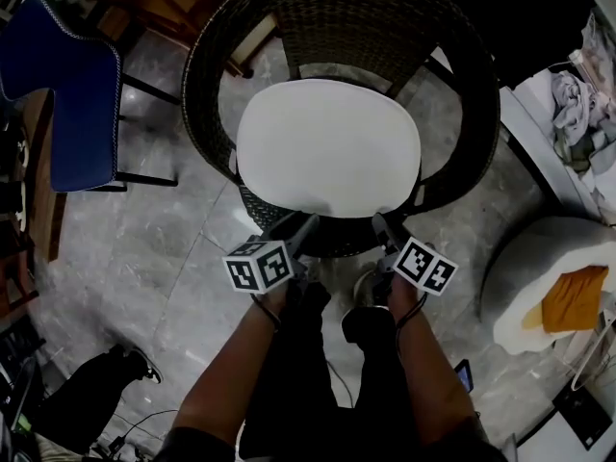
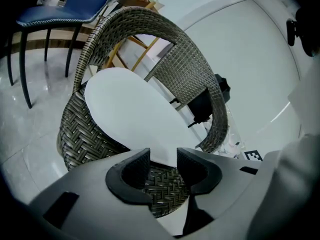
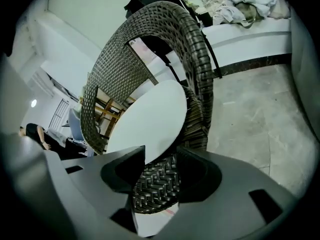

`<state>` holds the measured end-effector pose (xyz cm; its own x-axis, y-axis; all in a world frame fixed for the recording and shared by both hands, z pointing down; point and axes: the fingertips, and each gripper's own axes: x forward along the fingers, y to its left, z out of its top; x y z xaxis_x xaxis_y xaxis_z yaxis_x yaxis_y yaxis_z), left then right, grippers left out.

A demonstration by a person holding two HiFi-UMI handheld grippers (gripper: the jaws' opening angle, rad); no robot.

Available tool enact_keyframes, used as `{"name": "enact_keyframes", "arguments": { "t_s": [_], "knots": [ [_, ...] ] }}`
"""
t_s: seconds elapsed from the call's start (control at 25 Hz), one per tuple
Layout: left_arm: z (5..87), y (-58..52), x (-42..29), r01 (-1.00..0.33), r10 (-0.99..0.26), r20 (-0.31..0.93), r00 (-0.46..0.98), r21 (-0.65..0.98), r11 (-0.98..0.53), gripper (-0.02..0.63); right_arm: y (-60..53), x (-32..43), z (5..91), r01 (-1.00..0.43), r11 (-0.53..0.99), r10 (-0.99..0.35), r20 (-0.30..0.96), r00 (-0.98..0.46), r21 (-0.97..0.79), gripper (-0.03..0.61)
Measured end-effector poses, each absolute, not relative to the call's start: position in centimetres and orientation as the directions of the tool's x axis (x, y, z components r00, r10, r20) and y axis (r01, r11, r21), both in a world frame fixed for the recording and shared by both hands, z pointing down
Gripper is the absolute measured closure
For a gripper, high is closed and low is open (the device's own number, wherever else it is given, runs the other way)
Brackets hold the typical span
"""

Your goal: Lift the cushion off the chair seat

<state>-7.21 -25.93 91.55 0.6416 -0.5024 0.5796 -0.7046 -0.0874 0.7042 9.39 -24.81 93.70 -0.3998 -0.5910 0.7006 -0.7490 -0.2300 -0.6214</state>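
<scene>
Cushion (image 1: 327, 147): white, lying flat on the seat of the wicker chair (image 1: 207, 75), not yet lifted.
Left gripper (image 1: 304, 224): jaws apart, with the cushion's front edge lined up in the gap and nothing pinched.
Right gripper (image 1: 379, 223): spread wide too, at the same edge.
Grip: I'd slide both pairs over the edge (clear of the wicker below), then clamp evenly.
Pose: side by side, tilted down toward the seat front.
</scene>
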Motion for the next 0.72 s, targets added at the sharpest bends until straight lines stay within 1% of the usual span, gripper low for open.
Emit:
{"name": "enact_keyframes", "arguments": {
  "t_s": [0.24, 0.44, 0.56, 0.64, 0.72],
  "knots": [
    [92.6, -26.5, -7.3, -0.709, -0.489, 0.600, 0.634, 0.703, -0.057, 0.442, -26.2, 10.0, 94.2, -0.713, -0.292, -0.595, 0.705, -0.387, -0.637, 0.422],
    [93.1, -27.4, -6.5, -0.724, -0.462, 0.622, 0.632, 0.686, -0.067, 0.443, -26.5, 10.3, 94.6, -0.696, -0.335, -0.592, 0.716, -0.369, -0.635, 0.423],
    [93.5, -27.8, -6.5, -0.728, -0.461, 0.632, 0.623, 0.685, -0.044, 0.472, -27.4, 10.5, 94.6, -0.665, -0.360, -0.597, 0.709, -0.376, -0.655, 0.423],
    [93.7, -28.0, -6.5, -0.732, -0.459, 0.640, 0.616, 0.681, -0.033, 0.474, -27.8, 10.6, 94.8, -0.644, -0.384, -0.593, 0.711, -0.377, -0.662, 0.423],
    [93.9, -28.1, -6.5, -0.740, -0.454, 0.653, 0.606, 0.672, -0.022, 0.489, -28.0, 10.8, 95.1, -0.617, -0.416, -0.590, 0.714, -0.376, -0.668, 0.448]
  ]
}}
